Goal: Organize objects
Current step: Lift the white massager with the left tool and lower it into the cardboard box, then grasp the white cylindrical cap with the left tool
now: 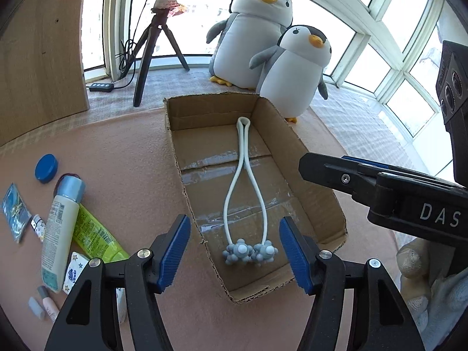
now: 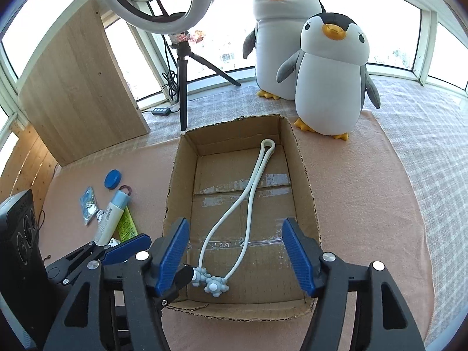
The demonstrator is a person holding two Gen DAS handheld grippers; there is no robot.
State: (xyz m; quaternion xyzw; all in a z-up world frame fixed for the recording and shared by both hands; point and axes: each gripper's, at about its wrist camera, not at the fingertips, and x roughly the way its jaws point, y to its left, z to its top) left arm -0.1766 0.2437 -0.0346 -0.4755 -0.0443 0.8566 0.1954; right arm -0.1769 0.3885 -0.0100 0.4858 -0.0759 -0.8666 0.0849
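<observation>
Far left, a wooden board (image 2: pixel 79 87) stands upright by the window. On the pink mat (image 1: pixel 122 152) at left lies loose clutter: blue lid (image 1: pixel 46 168), white tube (image 1: pixel 60 234) across a green tube (image 1: pixel 98 235), a small foil packet (image 1: pixel 14 212), and small items nearer you.

Your left gripper (image 1: pixel 234 251) hangs with its blue pads apart and nothing between them; the knobbed rollers of the massager (image 1: pixel 245 181) lie below the gap, inside the box.

Centre: the open cardboard box (image 1: pixel 316 158) holds only that white two-armed massager, loop end at the far wall, roller balls at the near end.

Your right gripper (image 2: pixel 235 259) is likewise spread, pads touching nothing, poised over the near end of the box.

Behind: a ring light on a tripod (image 2: pixel 182 67). Far right, two plush penguins (image 2: pixel 330 73) stand just beyond the box.
</observation>
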